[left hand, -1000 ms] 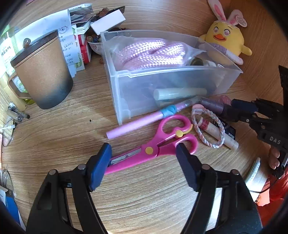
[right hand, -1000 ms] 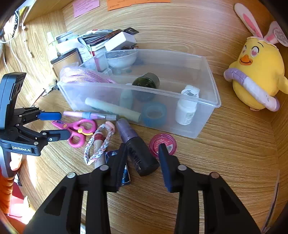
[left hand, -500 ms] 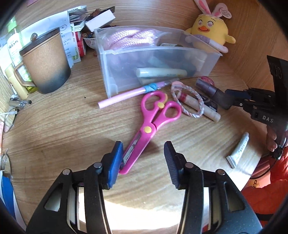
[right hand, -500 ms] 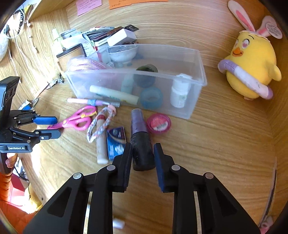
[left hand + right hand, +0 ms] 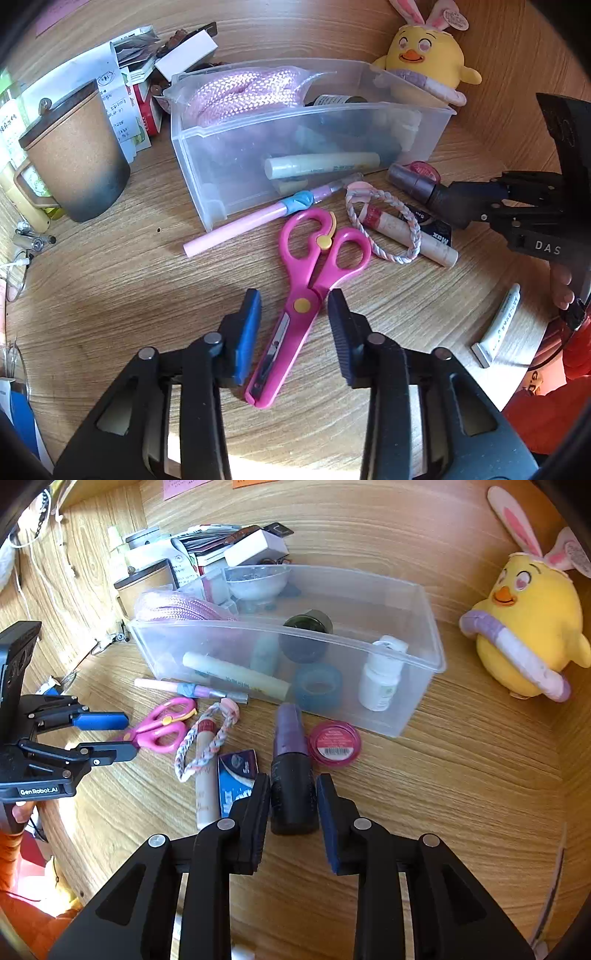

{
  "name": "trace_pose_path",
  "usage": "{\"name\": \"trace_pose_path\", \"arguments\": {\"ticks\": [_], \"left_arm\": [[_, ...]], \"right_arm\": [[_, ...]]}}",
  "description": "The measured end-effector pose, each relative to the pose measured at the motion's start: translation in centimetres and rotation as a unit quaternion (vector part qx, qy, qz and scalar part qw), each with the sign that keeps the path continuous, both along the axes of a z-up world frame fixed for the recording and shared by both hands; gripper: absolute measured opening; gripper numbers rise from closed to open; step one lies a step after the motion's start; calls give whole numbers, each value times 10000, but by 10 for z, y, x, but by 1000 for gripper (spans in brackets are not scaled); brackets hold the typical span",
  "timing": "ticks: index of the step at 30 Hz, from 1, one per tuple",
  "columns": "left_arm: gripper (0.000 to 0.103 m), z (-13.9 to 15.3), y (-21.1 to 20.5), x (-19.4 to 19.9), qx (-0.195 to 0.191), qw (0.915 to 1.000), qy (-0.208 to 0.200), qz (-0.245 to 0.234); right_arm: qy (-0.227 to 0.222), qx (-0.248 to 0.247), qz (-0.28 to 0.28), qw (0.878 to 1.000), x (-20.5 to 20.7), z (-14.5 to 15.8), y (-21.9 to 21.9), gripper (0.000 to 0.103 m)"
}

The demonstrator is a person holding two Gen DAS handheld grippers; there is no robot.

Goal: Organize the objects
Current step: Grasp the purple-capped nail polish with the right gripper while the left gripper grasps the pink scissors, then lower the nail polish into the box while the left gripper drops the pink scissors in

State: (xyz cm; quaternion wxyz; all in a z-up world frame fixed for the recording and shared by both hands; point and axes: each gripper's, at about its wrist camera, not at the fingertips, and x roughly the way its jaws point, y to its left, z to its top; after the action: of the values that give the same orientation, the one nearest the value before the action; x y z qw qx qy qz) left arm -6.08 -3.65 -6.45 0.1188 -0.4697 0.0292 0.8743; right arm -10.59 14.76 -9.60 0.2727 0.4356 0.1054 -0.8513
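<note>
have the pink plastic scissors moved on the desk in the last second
Cannot tell. The pink plastic scissors lie by the pink pen before the clear plastic bin as before; camera motion could explain their apparent turn.

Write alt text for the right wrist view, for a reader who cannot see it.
The right gripper closes around a dark purple-capped bottle lying on a wooden table, in front of a clear bin of small items. At left, the left gripper straddles pink scissors; a yellow chick plush sits at right.

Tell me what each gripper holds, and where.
Nothing yet. Left gripper straddles the pink scissors near the pivot; right gripper straddles the dark bottle, not closed.
</note>
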Motion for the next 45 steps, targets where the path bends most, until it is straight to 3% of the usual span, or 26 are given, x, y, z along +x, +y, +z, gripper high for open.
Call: {"name": "trace_pose_path", "arguments": {"ticks": [4,8,11,23,30,45], "left_arm": [[25,-1,6,-1,82,10000,36,-10],[19,0,14,7,-193,9995,174,203],[18,6,13,17,-304,9983,365,351],[17,39,13,37,-105,9952,861,457],[17,61,13,35,245,9923,1103,508],[17,114,28,23,482,9822,1797,248]], "right_arm": [[-120,-29,-19,9999,-6,-7,-6,24],[-80,-115,-65,9999,-5,-6,-6,24],[42,-135,-114,9998,3,-3,-4,24],[395,-498,-321,9975,24,26,9,24],[652,-768,-415,9940,30,48,15,24],[1209,-1167,-452,9847,26,92,16,24]]}}
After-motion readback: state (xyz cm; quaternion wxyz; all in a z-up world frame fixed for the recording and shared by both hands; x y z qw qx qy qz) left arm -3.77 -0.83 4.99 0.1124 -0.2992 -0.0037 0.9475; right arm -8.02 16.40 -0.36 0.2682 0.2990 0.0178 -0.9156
